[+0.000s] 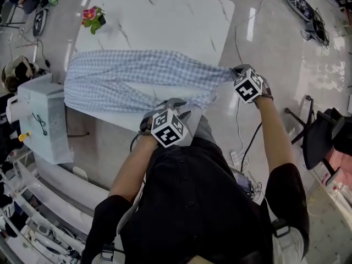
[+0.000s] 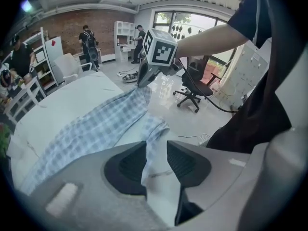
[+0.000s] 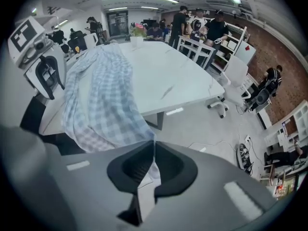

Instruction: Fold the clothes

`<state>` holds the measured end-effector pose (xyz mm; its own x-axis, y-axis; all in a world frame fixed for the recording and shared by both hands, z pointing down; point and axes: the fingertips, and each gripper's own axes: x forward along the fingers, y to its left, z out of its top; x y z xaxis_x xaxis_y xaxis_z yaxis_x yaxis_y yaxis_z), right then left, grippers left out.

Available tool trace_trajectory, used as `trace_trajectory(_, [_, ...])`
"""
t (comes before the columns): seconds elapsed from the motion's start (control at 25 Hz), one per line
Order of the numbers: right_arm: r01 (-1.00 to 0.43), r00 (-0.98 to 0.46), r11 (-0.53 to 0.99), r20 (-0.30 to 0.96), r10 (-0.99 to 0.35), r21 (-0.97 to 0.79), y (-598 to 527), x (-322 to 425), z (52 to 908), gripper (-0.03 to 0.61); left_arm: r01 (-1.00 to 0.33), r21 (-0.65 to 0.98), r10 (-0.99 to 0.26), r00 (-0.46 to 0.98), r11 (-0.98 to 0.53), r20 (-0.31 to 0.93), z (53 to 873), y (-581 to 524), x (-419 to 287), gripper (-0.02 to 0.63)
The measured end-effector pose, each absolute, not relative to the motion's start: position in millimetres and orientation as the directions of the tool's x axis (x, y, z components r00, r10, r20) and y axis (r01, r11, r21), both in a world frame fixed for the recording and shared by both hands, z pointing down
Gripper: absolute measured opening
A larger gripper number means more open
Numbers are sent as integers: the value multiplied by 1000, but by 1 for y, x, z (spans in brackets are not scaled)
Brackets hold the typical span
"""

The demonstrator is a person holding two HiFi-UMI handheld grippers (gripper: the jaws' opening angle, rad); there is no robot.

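Observation:
A blue-and-white checked garment [image 1: 137, 76] lies stretched across the white marble table [image 1: 165, 21], its right end pulled off the table's near right corner. My left gripper [image 1: 175, 108] is at the near table edge, with a fold of the garment [image 2: 91, 129] pinched between its pads. My right gripper [image 1: 237, 71] is off the right corner, shut on the bunched end of the cloth [image 3: 101, 95]. In the left gripper view the cloth passes between the left gripper [image 2: 155, 160] pads. In the right gripper view the right gripper [image 3: 154, 162] pads are closed tight on a thin strip of it.
A flower pot [image 1: 93, 18] stands at the table's far left corner. A white cabinet [image 1: 41, 122] sits left of the person, a black office chair [image 1: 322, 136] at the right, and cables [image 1: 242, 158] on the floor. People [image 3: 192, 23] and white chairs [image 3: 236, 81] are beyond the table.

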<state>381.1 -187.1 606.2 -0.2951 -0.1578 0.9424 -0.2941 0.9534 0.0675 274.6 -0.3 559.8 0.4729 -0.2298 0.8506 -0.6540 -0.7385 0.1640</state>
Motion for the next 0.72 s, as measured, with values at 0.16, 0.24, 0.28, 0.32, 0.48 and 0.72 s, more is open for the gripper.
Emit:
trace_trajectory(0.16, [-248,-282,965,947,-155,84,-193,378,624,15,-699,173,-241,452,-694,859,567,-3,276,144])
trace_trajectory(0.24, [-237,-283,969,950,-132,64,-192,379,630,17,-712,171,-248,444,-681,861,569,-5,278,144])
trace_trajectory(0.28, [-234,-288,971,950,-119,50,-190,379,631,30,-716,170,-250,442,-677,862,570,-5,279,144])
trace_trajectory(0.32, [-230,-294,972,950,-107,39,-187,379,632,74,-719,170,-252,440,-674,862,571,-6,281,144])
trace_trajectory(0.48, [-227,-345,974,932,-108,29,-172,380,624,141,-722,169,-248,433,-671,867,576,-4,285,144])
trace_trajectory(0.72, [-98,-459,983,884,92,-153,-80,371,608,141,-725,163,-246,424,-669,872,579,-1,282,144])
